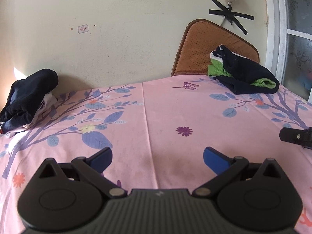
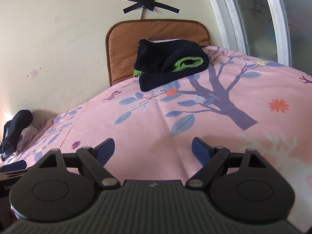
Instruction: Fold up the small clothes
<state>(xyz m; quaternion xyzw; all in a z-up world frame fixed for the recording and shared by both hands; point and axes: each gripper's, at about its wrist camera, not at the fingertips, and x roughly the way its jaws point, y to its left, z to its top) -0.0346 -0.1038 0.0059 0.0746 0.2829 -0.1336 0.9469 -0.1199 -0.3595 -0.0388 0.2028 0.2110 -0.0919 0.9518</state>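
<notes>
though both grippers' fingers apart and empty, right gripper [image 1: 296, 137] only in left view

Open sheet ahead, clutter only at the far corners

In my left wrist view the pink sheet [image 1: 156, 107] lies bare through the centre and lower frame; a dark clothes heap [image 1: 29, 99] blocks the left edge, a black-and-green pile [image 1: 245, 74] with a brown cushion [image 1: 202, 44] behind it fills the upper right, and my right gripper [image 1: 296, 136] juts in at the right edge. The wall [image 1: 97, 29] closes the far side.
</notes>
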